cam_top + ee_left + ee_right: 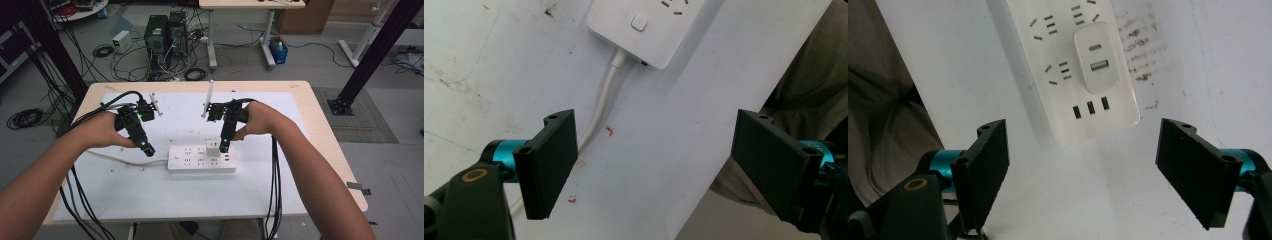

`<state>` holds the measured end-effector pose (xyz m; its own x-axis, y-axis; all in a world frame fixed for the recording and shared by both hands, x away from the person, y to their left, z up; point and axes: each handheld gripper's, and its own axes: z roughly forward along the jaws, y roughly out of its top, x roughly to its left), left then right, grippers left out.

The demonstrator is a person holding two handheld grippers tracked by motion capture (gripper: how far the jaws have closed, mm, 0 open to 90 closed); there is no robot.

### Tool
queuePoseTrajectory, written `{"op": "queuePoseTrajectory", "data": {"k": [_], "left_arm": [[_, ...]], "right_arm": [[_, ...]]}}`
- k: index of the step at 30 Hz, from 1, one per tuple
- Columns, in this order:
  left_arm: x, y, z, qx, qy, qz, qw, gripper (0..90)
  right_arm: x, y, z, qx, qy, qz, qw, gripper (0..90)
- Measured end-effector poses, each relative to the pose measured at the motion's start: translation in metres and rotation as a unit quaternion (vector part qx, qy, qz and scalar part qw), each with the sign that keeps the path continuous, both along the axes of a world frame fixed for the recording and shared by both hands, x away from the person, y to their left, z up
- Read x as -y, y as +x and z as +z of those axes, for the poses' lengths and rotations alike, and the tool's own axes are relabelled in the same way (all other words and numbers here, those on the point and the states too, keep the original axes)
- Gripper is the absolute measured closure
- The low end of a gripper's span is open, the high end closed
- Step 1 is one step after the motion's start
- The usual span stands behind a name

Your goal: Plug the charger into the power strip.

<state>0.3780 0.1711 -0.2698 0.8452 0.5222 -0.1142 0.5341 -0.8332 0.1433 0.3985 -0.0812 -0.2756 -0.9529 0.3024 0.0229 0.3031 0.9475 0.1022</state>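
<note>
White charger (1096,57) in power strip (1048,90)

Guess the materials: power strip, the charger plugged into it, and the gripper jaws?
Power strip: looks like white moulded plastic, smooth with a soft sheen.
Charger: likely the same glossy white plastic, rounded corners.
Jaws: matte black, flat plates, probably plastic; the teal collars behind them look like anodised metal.

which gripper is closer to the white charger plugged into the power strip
Right. The right gripper hangs open just above the charger on the power strip; the left gripper is open off the strip's cord end.
</note>
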Motion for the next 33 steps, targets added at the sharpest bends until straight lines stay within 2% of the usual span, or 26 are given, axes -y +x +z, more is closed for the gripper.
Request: {"op": "queuePoseTrajectory", "data": {"k": [8, 9, 14, 18, 24, 33], "left_arm": [[-0.002, -0.001, 0.006, 0.007, -0.001, 0.014, 0.9999, 19.0], [-0.002, -0.001, 0.006, 0.008, -0.001, 0.015, 0.9998, 19.0], [-0.004, -0.002, 0.008, 0.010, 0.000, 0.016, 0.9998, 19.0], [-0.006, -0.002, 0.012, 0.011, 0.001, 0.019, 0.9998, 19.0], [-0.006, -0.004, 0.019, 0.018, -0.001, 0.028, 0.9995, 19.0], [-0.002, -0.004, 0.031, 0.023, 0.001, 0.028, 0.9994, 19.0]], "right_arm": [[0.016, -0.005, 0.016, 0.011, 0.001, -0.035, 0.9993, 21.1], [0.019, -0.006, 0.019, 0.016, -0.005, -0.055, 0.9983, 21.0], [0.026, -0.011, 0.026, 0.015, 0.002, -0.076, 0.9970, 21.1], [0.034, -0.013, 0.031, 0.024, 0.001, -0.097, 0.9950, 21.0], [0.046, -0.016, 0.034, 0.028, 0.003, -0.111, 0.9934, 21.1], [0.058, -0.019, 0.037, 0.030, 0.007, -0.128, 0.9913, 21.0]]}}
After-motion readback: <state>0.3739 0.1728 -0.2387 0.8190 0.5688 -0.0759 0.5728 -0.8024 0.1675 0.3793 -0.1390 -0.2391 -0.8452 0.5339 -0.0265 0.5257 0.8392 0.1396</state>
